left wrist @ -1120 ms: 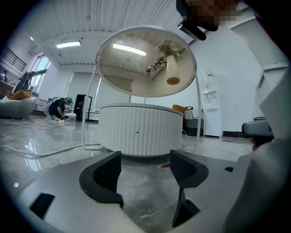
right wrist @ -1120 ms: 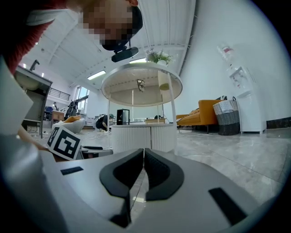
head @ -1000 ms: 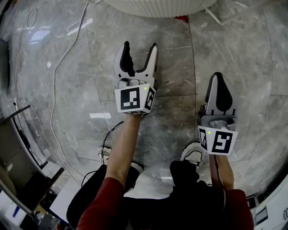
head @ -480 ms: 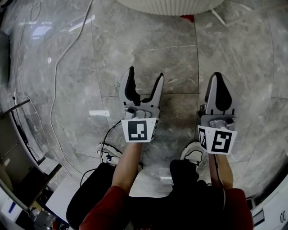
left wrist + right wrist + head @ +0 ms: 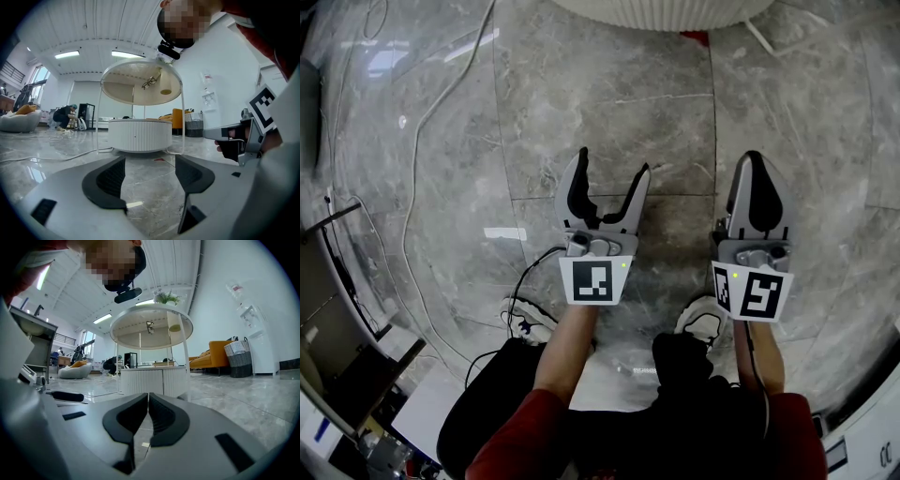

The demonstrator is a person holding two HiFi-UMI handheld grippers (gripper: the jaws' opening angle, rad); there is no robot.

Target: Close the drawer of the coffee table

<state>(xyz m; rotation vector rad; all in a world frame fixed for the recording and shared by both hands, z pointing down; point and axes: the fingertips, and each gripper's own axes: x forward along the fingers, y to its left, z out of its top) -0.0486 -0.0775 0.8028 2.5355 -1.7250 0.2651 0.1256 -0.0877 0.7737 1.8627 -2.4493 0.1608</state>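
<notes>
Coffee table [image 5: 656, 11] lay at the top edge of the head view, where only the curved rim of its white ribbed base showed. Both gripper views faced it across the grey marble floor [image 5: 600, 103], and there its round upper shelf [image 5: 141, 84] stood on thin legs above the base. No view showed whether its drawer was open or shut.

The left gripper [image 5: 612, 164] hovered over the floor well short of the table, its jaws spread wide with only floor between them. The right gripper [image 5: 754, 161] hung alongside it, about equally far from the table, with its jaws pressed together and holding nothing. Neither gripper touched the table.

The person's white shoe [image 5: 703, 319] rested on the floor farther from the table than the grippers. An orange sofa [image 5: 215, 355] stood beyond the table to its right, against the white wall.
</notes>
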